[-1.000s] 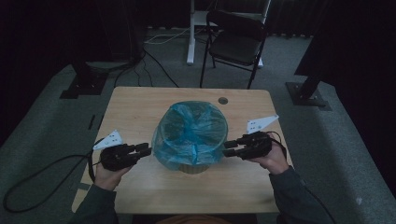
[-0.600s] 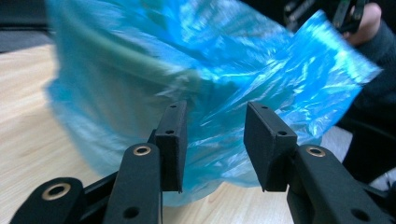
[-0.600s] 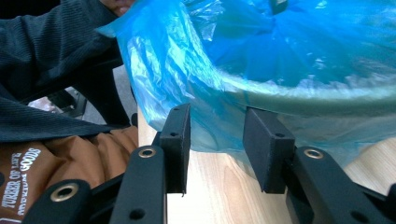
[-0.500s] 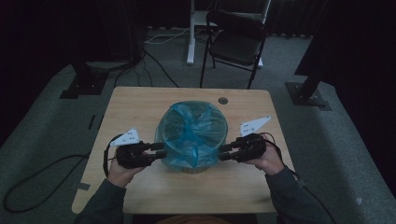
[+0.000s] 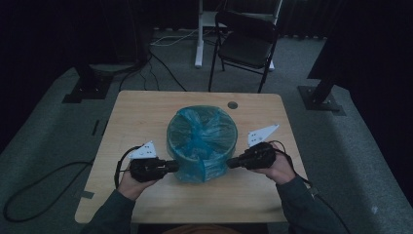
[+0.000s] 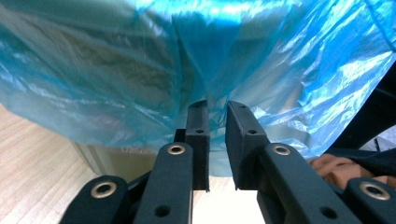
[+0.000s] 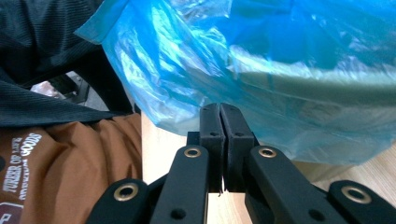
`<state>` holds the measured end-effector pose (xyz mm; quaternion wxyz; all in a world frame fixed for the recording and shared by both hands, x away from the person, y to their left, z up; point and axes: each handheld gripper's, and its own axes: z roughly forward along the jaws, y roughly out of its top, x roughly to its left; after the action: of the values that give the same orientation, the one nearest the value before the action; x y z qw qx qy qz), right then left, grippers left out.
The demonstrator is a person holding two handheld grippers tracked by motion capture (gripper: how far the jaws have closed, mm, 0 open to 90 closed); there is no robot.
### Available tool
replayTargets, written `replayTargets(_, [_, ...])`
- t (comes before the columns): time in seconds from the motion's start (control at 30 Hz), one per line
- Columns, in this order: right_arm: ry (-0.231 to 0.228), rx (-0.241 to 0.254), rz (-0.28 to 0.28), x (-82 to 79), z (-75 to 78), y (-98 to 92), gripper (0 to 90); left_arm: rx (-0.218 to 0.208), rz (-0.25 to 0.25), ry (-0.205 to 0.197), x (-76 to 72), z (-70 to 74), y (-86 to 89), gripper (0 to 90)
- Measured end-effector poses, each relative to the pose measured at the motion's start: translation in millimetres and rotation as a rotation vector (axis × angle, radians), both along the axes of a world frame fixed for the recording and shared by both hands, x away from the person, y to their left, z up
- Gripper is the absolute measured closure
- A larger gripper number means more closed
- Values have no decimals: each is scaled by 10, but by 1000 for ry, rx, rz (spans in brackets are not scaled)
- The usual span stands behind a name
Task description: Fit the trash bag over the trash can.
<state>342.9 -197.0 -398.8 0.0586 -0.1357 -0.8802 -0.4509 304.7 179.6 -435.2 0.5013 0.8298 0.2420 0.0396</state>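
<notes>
A round bin lined with a blue plastic bag (image 5: 202,136) stands at the middle of the wooden table (image 5: 141,117). My left gripper (image 5: 174,167) is at the bag's left side. Its jaws have just been closing, but a narrow gap still shows between them (image 6: 215,109), with the bag's hanging film (image 6: 140,70) at the tips. My right gripper (image 5: 230,163) is at the bag's right side. Its jaws have just closed and the pads meet (image 7: 219,108) in the overhanging film (image 7: 280,70). The bin's beige wall (image 6: 116,161) shows under the film.
A black folding chair (image 5: 248,46) stands beyond the table's far edge. A round cable hole (image 5: 232,105) sits near the table's far right. Cables (image 5: 39,185) lie on the floor at the left. The person's brown top (image 7: 70,177) is close behind the near edge.
The left hand has moved right, bringing its gripper up against the bag. Both grippers' jaws have narrowed. The right hand has stayed at the bag's right side.
</notes>
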Motion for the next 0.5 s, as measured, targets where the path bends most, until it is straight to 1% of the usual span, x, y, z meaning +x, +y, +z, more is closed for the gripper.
replayTargets(0.03, [2,2,-6,3,-3,-7,883,1,1,1,1,-4,4,799])
replayTargets(0.1, [0,16,-13,11,5,-32,809,-5,6,-1,-1,3,16,799])
replayTargets(0.17, [-3,25,-19,14,17,-50,809,-5,6,-1,-1,3,16,799])
replayTargets(0.2, [-11,53,-32,19,57,-105,689,-11,10,-8,-3,25,30,799])
replayTargets(0.23, [-18,62,-40,22,74,-128,674,-13,15,-12,-3,41,39,799])
replayTargets(0.3, [-39,61,-62,21,103,-161,643,-16,17,-14,1,49,42,799])
replayTargets(0.37, [-42,66,-72,21,112,-171,643,-16,17,-14,1,49,42,799])
replayTargets(0.4, [-43,72,-75,31,117,-179,620,-18,21,-14,7,51,39,799])
replayTargets(0.5, [-48,69,-84,39,113,-167,599,-23,23,-13,24,50,32,799])
